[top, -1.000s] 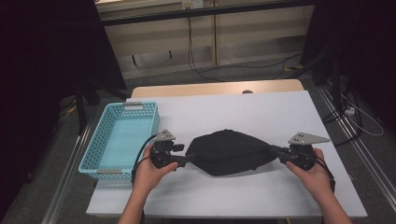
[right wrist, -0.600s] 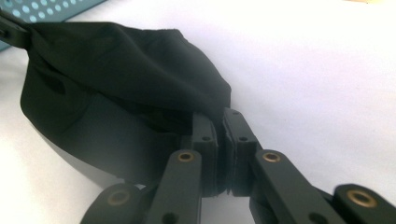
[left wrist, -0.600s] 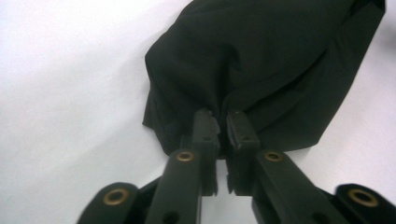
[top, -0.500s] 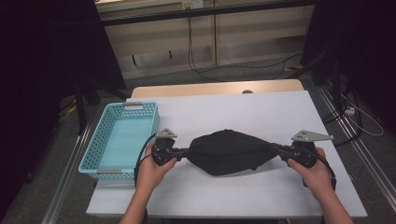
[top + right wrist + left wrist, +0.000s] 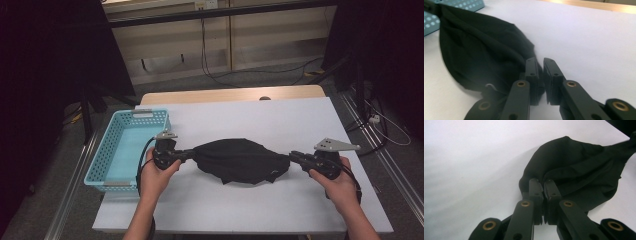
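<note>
We hold a black cloth (image 5: 240,161) stretched between two grippers above the white table (image 5: 240,115), roughly at its middle and toward the near edge.

**Grip state.** The left gripper (image 5: 186,154) has just been closing; its jaws are now narrow and pinched on the left end of the cloth, with fabric bunched between them, as the left gripper view (image 5: 543,185) confirms. The right gripper (image 5: 296,156) is likewise clamped on the right end; in the right gripper view (image 5: 539,65) a thin gap remains between the jaws, with cloth caught between them.

**Step in hand.** We judge that both ends are now secured and the cloth is ready to be handled as one piece. It sags in the middle, with a loose fold drooping toward the near side and touching the table.

**Next move.** A blue basket (image 5: 111,155) stands at the left edge of the table, just beside the left hand (image 5: 159,172). If the cloth is bound for it, both hands must lift together and travel left, keeping tension even so neither end slips. If the cloth is to be spread or folded instead, we must pull it flat first.

**Markings.** A small pale mark shows near the right end of the cloth; it is too small to read. No other writing can be made out.
</note>
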A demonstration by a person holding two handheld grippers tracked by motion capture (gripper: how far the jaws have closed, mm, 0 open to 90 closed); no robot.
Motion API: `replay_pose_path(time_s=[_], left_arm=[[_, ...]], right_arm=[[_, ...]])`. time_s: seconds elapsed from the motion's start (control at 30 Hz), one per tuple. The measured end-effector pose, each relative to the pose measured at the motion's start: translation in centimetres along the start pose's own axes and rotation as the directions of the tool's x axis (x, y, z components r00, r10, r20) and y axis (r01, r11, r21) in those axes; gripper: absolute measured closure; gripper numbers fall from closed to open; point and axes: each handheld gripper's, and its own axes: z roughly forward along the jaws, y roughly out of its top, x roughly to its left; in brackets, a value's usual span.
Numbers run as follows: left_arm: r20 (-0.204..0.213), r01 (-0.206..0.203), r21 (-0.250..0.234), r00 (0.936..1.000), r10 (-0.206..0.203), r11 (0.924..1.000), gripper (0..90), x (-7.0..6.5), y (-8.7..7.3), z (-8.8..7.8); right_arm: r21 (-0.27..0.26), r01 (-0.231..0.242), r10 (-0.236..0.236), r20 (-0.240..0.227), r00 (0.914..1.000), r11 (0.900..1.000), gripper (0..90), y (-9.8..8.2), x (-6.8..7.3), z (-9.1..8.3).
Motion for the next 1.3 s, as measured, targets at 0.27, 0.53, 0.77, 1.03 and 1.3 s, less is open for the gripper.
replay_pose_path(time_s=[0.27, 0.53, 0.77, 1.03, 1.3], left_arm=[[0.003, 0.004, -0.003, 1.0, -0.004, 1.0, 86.6, 0.0, 0.0, -0.2], [0.004, -0.003, 0.003, 1.0, 0.003, 1.0, 86.5, -0.2, 0.0, 0.1], [0.006, 0.004, 0.008, 1.0, -0.004, 1.0, 86.5, -0.2, 0.0, 0.1], [-0.004, 0.014, 0.0, 0.9999, -0.014, 0.9999, 86.5, 0.0, 0.0, 0.0], [-0.015, 0.035, -0.014, 0.9993, -0.035, 0.9993, 86.5, 0.3, 0.0, -0.2]], right_arm=[[-0.006, 0.063, -0.063, -0.027, 0.9977, 0.998, 71.7, 0.1, 1.2, -0.5], [0.009, 0.099, -0.098, -0.071, 0.9926, 0.995, 60.7, -0.2, 2.4, 0.0], [0.049, 0.15, -0.143, -0.122, 0.9823, 0.988, 49.7, -0.8, 4.1, 1.1], [0.12, 0.26, -0.241, -0.15, 0.9588, 0.958, 34.8, -2.0, 5.3, 3.0], [0.175, 0.302, -0.279, -0.145, 0.9493, 0.937, 26.4, -2.5, 5.1, 4.5]])
